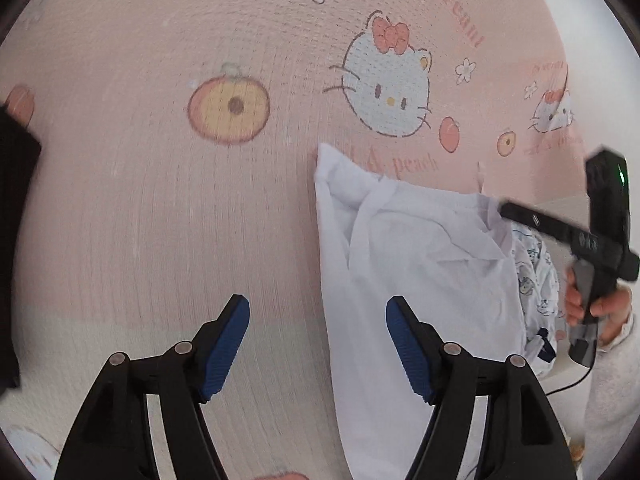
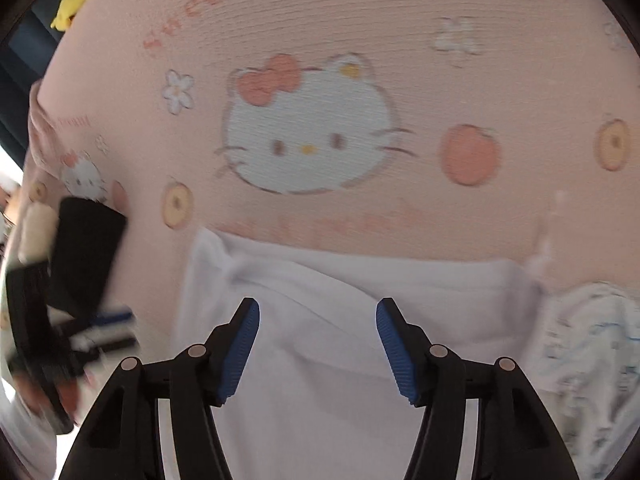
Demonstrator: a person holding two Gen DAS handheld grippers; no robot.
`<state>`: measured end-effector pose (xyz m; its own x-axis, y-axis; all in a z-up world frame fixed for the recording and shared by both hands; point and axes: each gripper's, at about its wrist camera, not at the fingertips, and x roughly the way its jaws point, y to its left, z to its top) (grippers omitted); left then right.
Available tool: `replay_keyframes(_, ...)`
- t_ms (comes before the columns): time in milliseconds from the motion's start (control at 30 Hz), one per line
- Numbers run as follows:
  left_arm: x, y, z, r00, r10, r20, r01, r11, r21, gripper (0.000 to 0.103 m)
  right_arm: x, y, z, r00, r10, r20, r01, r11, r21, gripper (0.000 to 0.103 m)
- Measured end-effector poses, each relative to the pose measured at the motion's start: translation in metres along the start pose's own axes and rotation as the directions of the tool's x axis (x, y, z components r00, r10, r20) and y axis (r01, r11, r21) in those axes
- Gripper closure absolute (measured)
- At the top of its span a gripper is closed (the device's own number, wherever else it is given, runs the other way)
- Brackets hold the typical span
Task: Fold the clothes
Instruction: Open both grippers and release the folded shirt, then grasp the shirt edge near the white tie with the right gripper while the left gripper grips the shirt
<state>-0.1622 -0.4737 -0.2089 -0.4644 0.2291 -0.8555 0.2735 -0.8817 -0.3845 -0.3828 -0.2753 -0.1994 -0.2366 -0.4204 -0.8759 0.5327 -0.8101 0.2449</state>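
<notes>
On pink cartoon-print sheet (image 1: 160, 208): dark item (image 1: 16, 200) at far left edge. Left gripper (image 1: 318, 344) jaws spread, empty, over bare sheet. White garment (image 1: 420, 272) just right of it, partly folded. Right gripper (image 2: 318, 346) jaws spread, empty, above garment. Patterned cloth (image 2: 592, 344) touching garment's right side.
</notes>
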Motion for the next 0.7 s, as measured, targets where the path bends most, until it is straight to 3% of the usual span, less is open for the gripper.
replay_keyframes(300, 0.024, 0.003, 0.039, 0.998, 0.063, -0.025, -0.062, 0.997, 0.043, 0.034, -0.012, -0.081, -0.023, 0.991, -0.132, -0.013, 0.132, 0.991, 0.036, 0.042)
replay_keyframes(500, 0.049, 0.007, 0.053, 0.995, 0.085, -0.042, -0.083, 0.995, 0.048, 0.034, -0.015, -0.129, -0.029, 0.991, -0.128, -0.032, 0.131, 0.975, 0.178, 0.042)
replay_keyframes(700, 0.071, -0.005, 0.068, 0.995, 0.088, -0.044, -0.086, 0.995, 0.057, 0.034, 0.002, -0.130, -0.023, 0.977, -0.189, -0.098, 0.202, 0.969, 0.145, 0.042)
